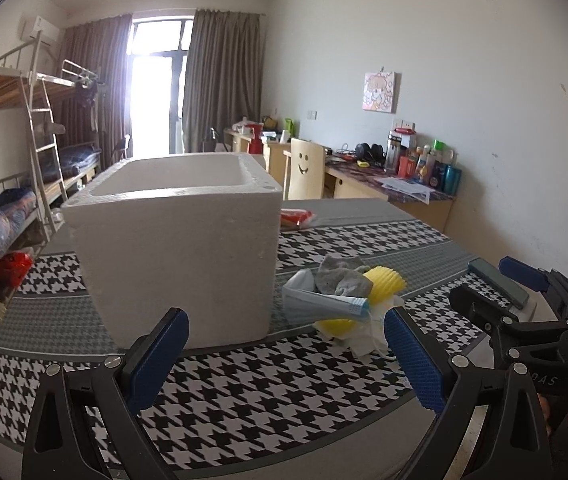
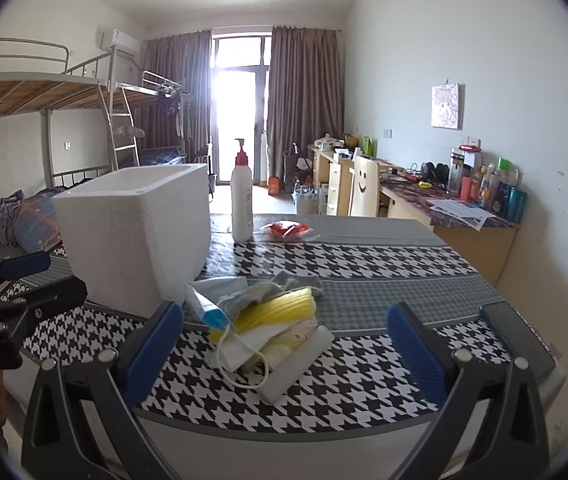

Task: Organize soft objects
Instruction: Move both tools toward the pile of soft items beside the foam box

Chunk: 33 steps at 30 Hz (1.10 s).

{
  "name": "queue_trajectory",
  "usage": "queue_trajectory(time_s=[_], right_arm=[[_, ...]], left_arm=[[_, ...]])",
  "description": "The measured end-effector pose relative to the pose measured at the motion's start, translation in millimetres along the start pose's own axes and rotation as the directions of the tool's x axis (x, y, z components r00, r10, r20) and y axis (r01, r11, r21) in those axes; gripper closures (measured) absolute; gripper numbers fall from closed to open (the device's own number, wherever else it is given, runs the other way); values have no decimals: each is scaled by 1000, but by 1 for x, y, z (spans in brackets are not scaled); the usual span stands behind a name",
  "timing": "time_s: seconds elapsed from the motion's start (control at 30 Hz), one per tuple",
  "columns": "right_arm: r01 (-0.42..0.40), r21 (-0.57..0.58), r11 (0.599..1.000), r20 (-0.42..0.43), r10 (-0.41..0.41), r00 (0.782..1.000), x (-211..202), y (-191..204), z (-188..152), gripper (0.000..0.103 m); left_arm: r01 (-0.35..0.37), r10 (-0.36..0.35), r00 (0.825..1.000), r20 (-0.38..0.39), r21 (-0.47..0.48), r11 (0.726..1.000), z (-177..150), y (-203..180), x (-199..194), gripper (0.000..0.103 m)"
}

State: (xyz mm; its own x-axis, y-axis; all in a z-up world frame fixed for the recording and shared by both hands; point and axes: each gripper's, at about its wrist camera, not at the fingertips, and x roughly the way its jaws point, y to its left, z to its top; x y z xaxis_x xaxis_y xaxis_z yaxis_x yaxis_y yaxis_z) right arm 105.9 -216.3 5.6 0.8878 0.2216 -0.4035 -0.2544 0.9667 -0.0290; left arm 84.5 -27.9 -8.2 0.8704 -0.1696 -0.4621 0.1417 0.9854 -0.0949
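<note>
Here both grippers, left (image 1: pixel 284 344) and right (image 2: pixel 284 344), gape empty; lettering unreadable.

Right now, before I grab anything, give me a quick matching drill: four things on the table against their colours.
Things:
1. foam box
2. sock
3. pump bottle
4. snack pack

Colours:
A. red
B. grey
C. plain white
D. white with a pink top

Pairs: 1-C, 2-B, 3-D, 4-A
</note>
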Motion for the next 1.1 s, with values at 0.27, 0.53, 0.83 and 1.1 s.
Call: queue_trajectory(time_s=[0.27, 0.53, 0.83, 1.1], right_arm=[[-8, 8, 1000, -34, 8, 999, 13, -9, 0, 3], [-11, 22, 1000, -71, 12, 997, 29, -23, -1, 6], [-19, 36, 999, -89, 22, 996, 44, -37, -3, 6], [-34, 39, 999, -90, 38, 995, 51, -43, -2, 6]], left_arm=[[2, -2, 999, -46, -5, 1000, 5, -9, 22, 4], [1, -7, 994, -110, -54, 999, 10, -19, 48, 15], [-10, -2, 986, -169, -68, 998, 11, -36, 75, 23], [-25, -32, 966, -256, -218, 976, 7, -23, 96, 51]])
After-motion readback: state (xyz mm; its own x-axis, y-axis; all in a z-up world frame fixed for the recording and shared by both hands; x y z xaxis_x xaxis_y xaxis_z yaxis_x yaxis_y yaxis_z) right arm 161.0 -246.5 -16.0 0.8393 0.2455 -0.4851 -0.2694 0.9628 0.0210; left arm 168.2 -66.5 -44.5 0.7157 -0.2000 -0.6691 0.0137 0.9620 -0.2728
